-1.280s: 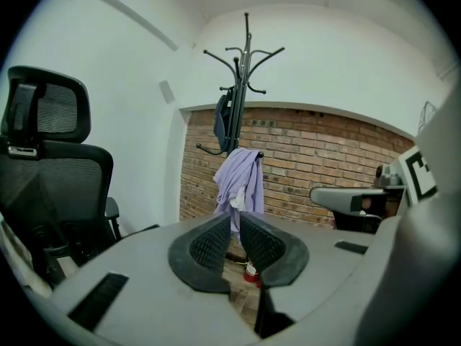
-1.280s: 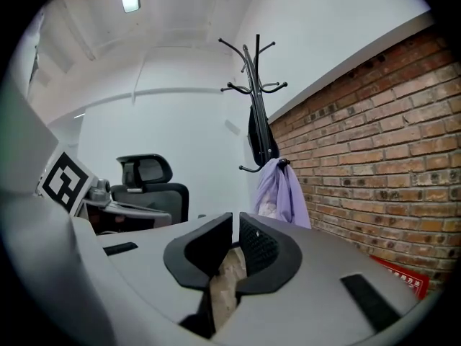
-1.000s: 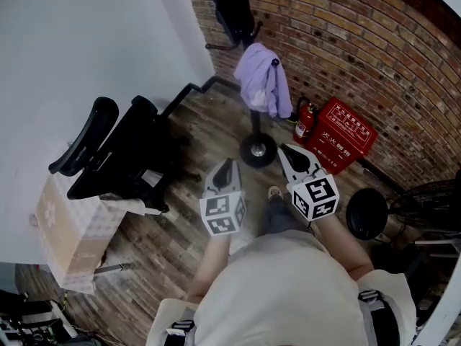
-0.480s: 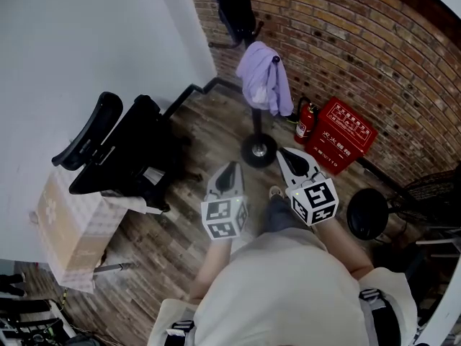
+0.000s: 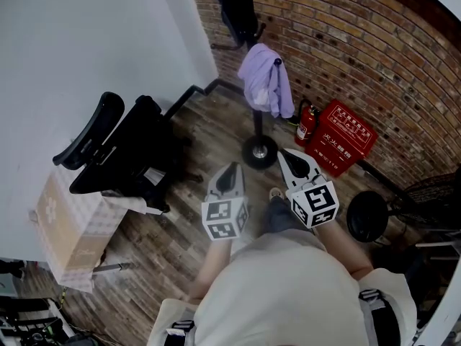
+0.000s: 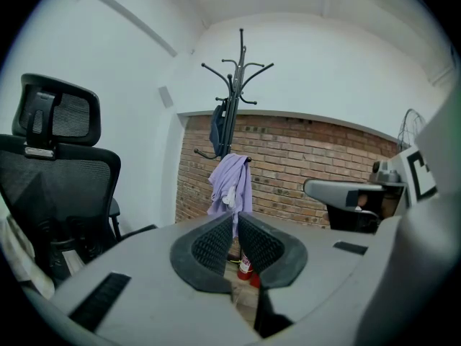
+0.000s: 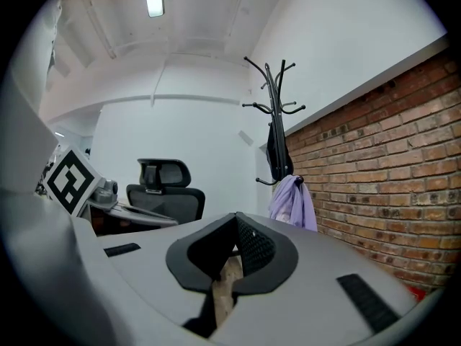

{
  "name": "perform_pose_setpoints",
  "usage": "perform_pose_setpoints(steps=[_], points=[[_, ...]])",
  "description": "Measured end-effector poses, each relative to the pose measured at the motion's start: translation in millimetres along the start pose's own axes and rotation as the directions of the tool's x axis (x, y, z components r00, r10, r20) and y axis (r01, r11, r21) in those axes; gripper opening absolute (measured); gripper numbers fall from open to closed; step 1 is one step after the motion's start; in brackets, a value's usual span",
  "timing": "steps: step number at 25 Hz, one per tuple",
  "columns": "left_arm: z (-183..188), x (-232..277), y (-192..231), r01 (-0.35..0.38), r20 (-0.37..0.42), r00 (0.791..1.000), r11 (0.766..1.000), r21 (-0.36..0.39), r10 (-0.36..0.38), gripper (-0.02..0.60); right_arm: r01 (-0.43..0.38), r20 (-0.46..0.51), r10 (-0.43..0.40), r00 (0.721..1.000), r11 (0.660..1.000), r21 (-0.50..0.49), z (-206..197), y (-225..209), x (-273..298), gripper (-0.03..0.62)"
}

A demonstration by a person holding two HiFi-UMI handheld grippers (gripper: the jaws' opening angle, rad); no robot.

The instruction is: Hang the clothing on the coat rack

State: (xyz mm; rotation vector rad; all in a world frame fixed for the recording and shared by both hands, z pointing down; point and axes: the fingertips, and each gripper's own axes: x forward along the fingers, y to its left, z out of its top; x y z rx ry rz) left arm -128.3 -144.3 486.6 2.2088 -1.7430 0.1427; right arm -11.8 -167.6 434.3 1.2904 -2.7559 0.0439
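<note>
Both pairs of jaws are pressed together with nothing between them: the left gripper (image 5: 227, 175) and the right gripper (image 5: 299, 161) are held side by side, well apart from the clothing.

At 12 o'clock from them, a lilac fabric garment (image 5: 265, 81) is draped over a lower hook of the black metal coat rack (image 5: 258, 125) and hangs in loose folds. It is judged light, soft and limp, apt to slide off a smooth hook if tugged. Should it need resettling, the bunched cloth just below the hook is judged the best place to take hold. A dark garment (image 5: 234, 2) is hung higher on the same rack, and the hanging is taken to be done.

A red fire extinguisher (image 5: 305, 121) and a red plastic box (image 5: 342, 135) stand at 2 o'clock by the brick wall (image 5: 374, 42). A black mesh office chair (image 5: 122, 150) is placed at 9 o'clock. The wooden floor (image 5: 209, 128) towards the rack is not blocked.
</note>
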Motion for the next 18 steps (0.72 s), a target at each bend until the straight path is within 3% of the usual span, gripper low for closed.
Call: perform_pose_setpoints(steps=[18], points=[[5.9, -6.3, -3.0, 0.018, 0.012, 1.000, 1.000, -0.013, -0.018, 0.025, -0.015, 0.028, 0.014, 1.000, 1.000, 0.015, 7.1, 5.1, -0.1, -0.002]])
